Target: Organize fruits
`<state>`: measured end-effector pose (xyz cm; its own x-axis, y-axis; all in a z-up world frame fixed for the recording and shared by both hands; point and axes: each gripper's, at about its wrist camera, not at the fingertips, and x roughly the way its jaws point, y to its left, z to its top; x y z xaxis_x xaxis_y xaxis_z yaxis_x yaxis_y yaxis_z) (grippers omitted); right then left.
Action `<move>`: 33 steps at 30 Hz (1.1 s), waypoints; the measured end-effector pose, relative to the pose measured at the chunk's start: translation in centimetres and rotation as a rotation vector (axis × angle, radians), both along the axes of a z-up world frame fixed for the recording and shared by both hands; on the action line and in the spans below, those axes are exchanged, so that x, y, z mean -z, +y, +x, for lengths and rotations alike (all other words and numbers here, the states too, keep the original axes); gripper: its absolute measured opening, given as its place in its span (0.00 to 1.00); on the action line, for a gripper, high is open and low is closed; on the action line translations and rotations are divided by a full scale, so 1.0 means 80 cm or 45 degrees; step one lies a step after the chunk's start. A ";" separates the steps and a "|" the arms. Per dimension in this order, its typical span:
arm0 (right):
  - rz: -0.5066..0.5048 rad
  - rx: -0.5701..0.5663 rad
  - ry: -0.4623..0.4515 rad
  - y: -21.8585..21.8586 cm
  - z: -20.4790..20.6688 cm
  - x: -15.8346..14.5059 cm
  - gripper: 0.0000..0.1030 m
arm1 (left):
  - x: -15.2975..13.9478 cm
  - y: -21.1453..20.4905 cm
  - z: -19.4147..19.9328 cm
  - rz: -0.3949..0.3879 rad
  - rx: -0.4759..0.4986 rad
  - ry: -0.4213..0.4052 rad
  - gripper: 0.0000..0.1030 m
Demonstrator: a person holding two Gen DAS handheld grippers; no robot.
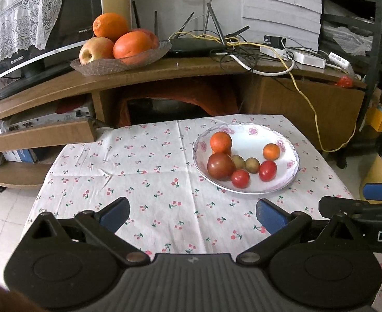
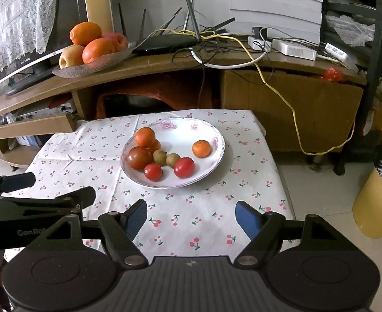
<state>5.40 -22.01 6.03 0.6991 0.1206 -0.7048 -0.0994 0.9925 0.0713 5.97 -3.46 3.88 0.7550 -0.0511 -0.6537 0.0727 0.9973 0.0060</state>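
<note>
A white floral plate (image 1: 290, 156) (image 2: 214, 132) sits on the cherry-print tablecloth (image 1: 139, 171) (image 2: 206, 208). It holds small oranges (image 1: 220, 142) (image 2: 201, 148), a dark tomato (image 1: 221, 166) (image 2: 139, 158), two red tomatoes (image 1: 267, 170) (image 2: 184, 167) and two kiwis (image 1: 252, 165) (image 2: 173, 160). My left gripper (image 1: 192, 214) is open and empty above the near cloth, left of the plate. My right gripper (image 2: 191, 219) is open and empty in front of the plate. The other gripper shows at each view's side edge.
A glass dish (image 1: 149, 57) (image 2: 61, 71) with large oranges (image 1: 132, 44) and apples (image 1: 96, 50) stands on the wooden TV stand (image 1: 191, 70) behind. A router and tangled cables (image 1: 230, 44) lie there. A yellow bin (image 2: 375, 202) stands on the floor at right.
</note>
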 end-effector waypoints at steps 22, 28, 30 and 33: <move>-0.007 -0.006 0.022 0.010 -0.018 0.007 0.72 | 0.006 0.007 -0.021 0.018 -0.041 0.024 1.00; -0.009 -0.007 0.025 0.011 -0.020 0.008 0.72 | 0.007 0.006 -0.024 0.028 -0.044 0.029 1.00; -0.009 -0.009 0.025 0.012 -0.021 0.009 0.72 | 0.007 0.006 -0.025 0.031 -0.045 0.030 1.00; -0.010 -0.012 0.026 0.013 -0.022 0.010 0.72 | 0.007 0.007 -0.026 0.036 -0.049 0.030 1.00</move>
<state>3.61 -20.94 5.24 0.6833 0.1213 -0.7200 -0.1074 0.9921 0.0652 3.93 -2.94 3.33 0.7402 -0.0038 -0.6723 0.0348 0.9989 0.0326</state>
